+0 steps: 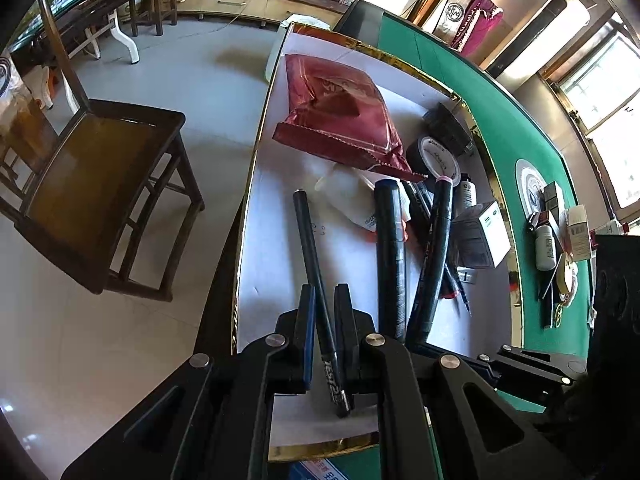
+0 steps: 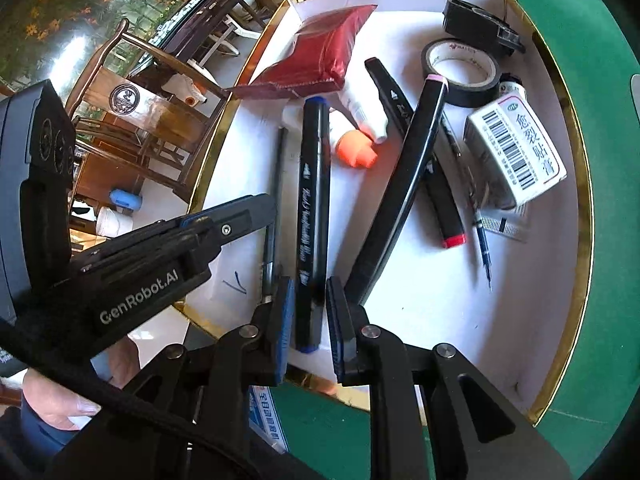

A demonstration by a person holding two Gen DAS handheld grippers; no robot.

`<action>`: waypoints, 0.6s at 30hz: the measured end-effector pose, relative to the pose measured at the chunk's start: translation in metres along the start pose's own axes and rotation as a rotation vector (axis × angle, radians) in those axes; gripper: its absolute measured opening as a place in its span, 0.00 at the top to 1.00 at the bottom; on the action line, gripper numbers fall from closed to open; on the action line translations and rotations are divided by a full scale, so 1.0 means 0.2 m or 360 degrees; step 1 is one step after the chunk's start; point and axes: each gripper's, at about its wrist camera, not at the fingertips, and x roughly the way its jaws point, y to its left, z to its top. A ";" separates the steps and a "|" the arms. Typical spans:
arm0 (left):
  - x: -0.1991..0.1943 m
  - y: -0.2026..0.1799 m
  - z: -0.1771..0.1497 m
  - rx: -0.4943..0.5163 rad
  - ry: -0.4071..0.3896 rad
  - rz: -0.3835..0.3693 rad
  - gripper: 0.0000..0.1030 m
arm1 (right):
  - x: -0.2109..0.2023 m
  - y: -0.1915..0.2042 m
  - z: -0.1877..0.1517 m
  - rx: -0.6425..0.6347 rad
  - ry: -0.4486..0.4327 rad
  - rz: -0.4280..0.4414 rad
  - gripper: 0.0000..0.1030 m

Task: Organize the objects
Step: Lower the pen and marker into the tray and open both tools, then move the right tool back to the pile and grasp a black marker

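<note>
Your left tongs (image 1: 324, 304) are closed around a slim black pen (image 1: 316, 280), gripping it along its lower half; the pen lies along the tray's left side, just inside the gold edge (image 1: 256, 152). From the right wrist view those tongs reach in from the left, over that rim.

Your right tongs (image 2: 310, 304) straddle the lower end of the blue-capped marker (image 2: 310, 216); a sliver of gap shows on either side, so they are released, not yet gripping.

The white tray (image 2: 420, 320) sits on the green counter (image 2: 608, 240). Bare tray floor lies at your near right, and a narrow strip between pen and marker. The middle is crowded: a pink-tipped marker (image 2: 404, 196) crosses a red-ended marker (image 2: 436, 184), with the orange-capped bottle (image 2: 356, 152) behind. Tape roll (image 2: 460, 68), medicine box (image 2: 516, 152) and a thin pen (image 2: 480, 236) hug the right rim; the red pouch (image 2: 320, 52) fills the far left corner
</note>
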 end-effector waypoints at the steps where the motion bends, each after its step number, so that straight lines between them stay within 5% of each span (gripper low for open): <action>1: -0.01 0.00 0.00 0.0002 -0.0005 -0.0001 0.93 | -0.01 0.00 0.00 -0.0002 -0.0010 0.0000 0.83; 10: -0.12 -0.16 0.00 0.0093 -0.0087 -0.0036 0.93 | -0.26 -0.09 -0.09 0.0056 -0.0201 -0.0017 0.83; 18: -0.15 -0.52 -0.02 0.0334 -0.0088 -0.0111 0.93 | -0.61 -0.53 -0.26 0.0335 -0.0403 -0.0217 0.76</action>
